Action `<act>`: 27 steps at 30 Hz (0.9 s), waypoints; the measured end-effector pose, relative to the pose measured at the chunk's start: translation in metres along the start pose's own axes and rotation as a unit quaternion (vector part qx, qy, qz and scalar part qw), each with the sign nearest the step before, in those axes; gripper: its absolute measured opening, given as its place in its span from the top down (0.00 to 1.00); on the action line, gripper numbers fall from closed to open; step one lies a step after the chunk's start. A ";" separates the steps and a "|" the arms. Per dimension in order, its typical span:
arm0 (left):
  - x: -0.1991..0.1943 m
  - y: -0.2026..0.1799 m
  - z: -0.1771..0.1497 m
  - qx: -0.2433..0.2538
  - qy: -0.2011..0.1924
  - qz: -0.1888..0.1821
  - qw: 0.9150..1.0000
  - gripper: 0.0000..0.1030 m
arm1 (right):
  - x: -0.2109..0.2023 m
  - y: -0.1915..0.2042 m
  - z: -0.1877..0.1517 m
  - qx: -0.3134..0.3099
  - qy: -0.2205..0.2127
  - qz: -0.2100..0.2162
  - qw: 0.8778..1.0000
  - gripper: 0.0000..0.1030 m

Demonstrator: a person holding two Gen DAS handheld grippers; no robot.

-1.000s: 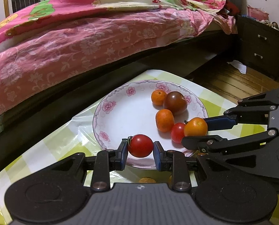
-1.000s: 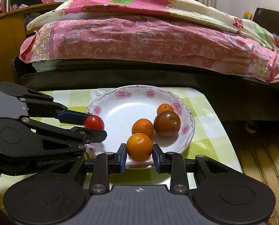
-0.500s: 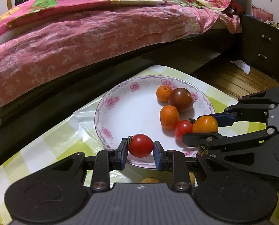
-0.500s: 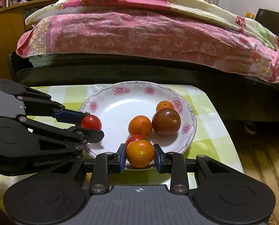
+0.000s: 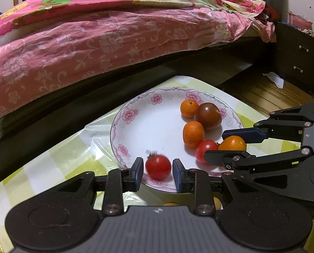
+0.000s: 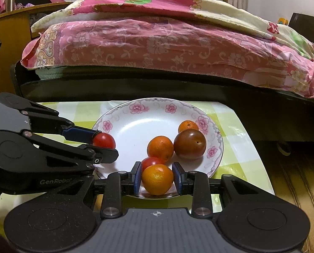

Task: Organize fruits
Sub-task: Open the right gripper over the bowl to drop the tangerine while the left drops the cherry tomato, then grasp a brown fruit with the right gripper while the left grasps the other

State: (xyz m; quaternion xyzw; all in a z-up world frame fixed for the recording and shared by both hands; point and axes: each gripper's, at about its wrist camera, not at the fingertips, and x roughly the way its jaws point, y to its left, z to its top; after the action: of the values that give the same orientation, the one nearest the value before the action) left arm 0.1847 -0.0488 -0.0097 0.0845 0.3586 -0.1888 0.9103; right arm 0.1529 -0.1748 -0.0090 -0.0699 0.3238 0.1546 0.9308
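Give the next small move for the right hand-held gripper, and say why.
Probably let it open a little wider before drawing back. The right hand-held gripper's jaws are opening, but the orange sits closely between them, low over the plate's near edge, against a red tomato.

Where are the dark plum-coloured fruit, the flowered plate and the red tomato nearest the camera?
dark fruit point(image 6: 189, 144), right wrist view, front face
flowered plate point(image 5: 133, 113), left wrist view, left rim
red tomato point(image 5: 158, 167), left wrist view, centre
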 end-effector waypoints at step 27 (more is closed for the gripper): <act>-0.057 0.007 -0.016 0.027 -0.003 -0.028 0.999 0.49 | -0.045 -0.013 0.001 0.057 -0.034 0.016 0.998 0.63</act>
State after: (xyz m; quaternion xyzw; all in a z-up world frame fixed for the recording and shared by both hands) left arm 0.1398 -0.0220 0.0178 0.0991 0.3527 -0.2238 0.9032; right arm 0.1244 -0.1974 0.0197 -0.0062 0.3017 0.1530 0.9410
